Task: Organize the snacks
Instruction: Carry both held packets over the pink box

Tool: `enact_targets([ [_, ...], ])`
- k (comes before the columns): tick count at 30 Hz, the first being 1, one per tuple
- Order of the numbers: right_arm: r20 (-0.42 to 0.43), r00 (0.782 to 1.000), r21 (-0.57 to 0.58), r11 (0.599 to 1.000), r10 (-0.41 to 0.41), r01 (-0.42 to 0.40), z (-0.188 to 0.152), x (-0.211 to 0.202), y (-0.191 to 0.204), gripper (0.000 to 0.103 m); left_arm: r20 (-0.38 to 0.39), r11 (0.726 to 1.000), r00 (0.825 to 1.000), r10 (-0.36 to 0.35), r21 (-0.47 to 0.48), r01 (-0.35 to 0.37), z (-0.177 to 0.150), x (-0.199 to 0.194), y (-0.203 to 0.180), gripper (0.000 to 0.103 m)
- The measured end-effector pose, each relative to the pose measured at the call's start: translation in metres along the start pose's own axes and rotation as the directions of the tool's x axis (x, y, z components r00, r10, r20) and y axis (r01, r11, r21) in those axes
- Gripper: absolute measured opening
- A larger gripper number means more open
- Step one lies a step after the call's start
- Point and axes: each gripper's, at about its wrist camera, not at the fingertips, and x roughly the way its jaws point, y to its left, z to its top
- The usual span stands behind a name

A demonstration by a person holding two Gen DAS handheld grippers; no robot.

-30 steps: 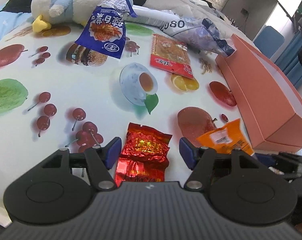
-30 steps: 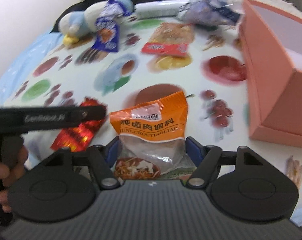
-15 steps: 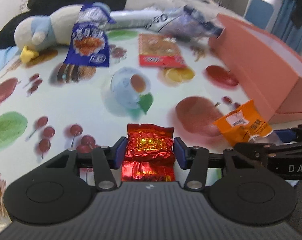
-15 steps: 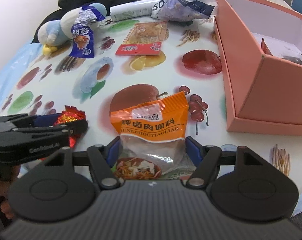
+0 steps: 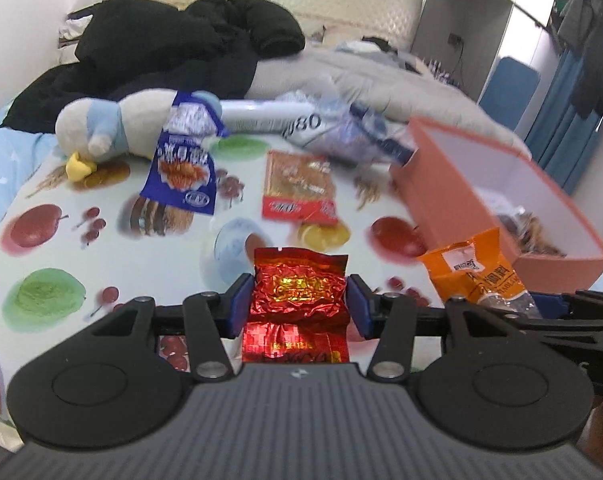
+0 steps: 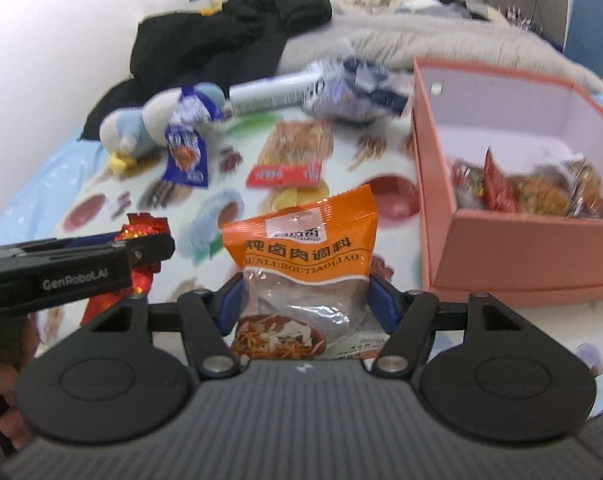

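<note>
My left gripper (image 5: 299, 304) is shut on a red foil snack packet (image 5: 299, 292) and holds it above the fruit-print tablecloth (image 5: 101, 272). My right gripper (image 6: 303, 300) is shut on an orange seasoning packet (image 6: 301, 240), lifted, left of the pink box (image 6: 501, 248). The box is open with several snacks inside (image 6: 533, 188). The orange packet (image 5: 473, 272) and the box (image 5: 453, 184) also show in the left wrist view. The left gripper (image 6: 101, 256) with the red packet (image 6: 141, 228) shows in the right wrist view.
On the cloth lie a blue snack bag (image 5: 183, 168), a red-orange flat packet (image 5: 299, 192) and a crumpled blue-white bag (image 5: 357, 128). A plush penguin (image 5: 109, 128), a white tube (image 5: 261, 118) and a black jacket (image 5: 173, 48) lie behind.
Both grippers rose with their packets, tilting the views up toward the room. The left gripper closed on the red packet a second ago and keeps it.
</note>
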Motion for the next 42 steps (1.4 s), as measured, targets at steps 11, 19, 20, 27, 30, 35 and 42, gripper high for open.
enact_targets([
  [11, 0.104, 0.994, 0.027, 0.999, -0.024, 0.021, 0.013, -0.065, -0.004, 0.061, 0.053, 0.998, 0.997, -0.054, -0.037, 0.056, 0.020, -0.061, -0.031, 0.056],
  [19, 0.158, 0.985, 0.073, 0.996, -0.063, 0.052, 0.019, -0.111, -0.020, 0.061, 0.062, 0.994, 0.992, -0.107, -0.024, 0.108, 0.036, -0.085, -0.066, 0.056],
  [20, 0.163, 0.984, 0.082, 0.995, -0.067, 0.055, 0.020, -0.115, -0.022, 0.061, 0.059, 0.992, 0.991, -0.121, -0.018, 0.122, 0.039, -0.087, -0.072, 0.056],
  [27, 0.193, 0.972, 0.124, 0.986, -0.131, 0.108, 0.032, -0.148, -0.048, 0.061, 0.060, 0.975, 0.974, -0.219, 0.035, 0.218, 0.063, -0.087, -0.122, 0.056],
  [30, 0.207, 0.966, 0.143, 0.981, -0.158, 0.130, 0.040, -0.155, -0.062, 0.061, 0.043, 0.968, 0.968, -0.246, 0.065, 0.243, 0.071, -0.081, -0.145, 0.056],
  [35, 0.207, 0.962, 0.188, 0.972, -0.177, 0.139, 0.053, -0.148, -0.088, 0.061, 0.004, 0.962, 0.967, -0.255, 0.107, 0.253, 0.088, -0.057, -0.171, 0.056],
  [42, 0.179, 0.964, 0.239, 0.959, -0.195, 0.150, 0.072, -0.125, -0.129, 0.061, -0.077, 0.953, 0.962, -0.260, 0.137, 0.269, 0.114, -0.007, -0.201, 0.056],
])
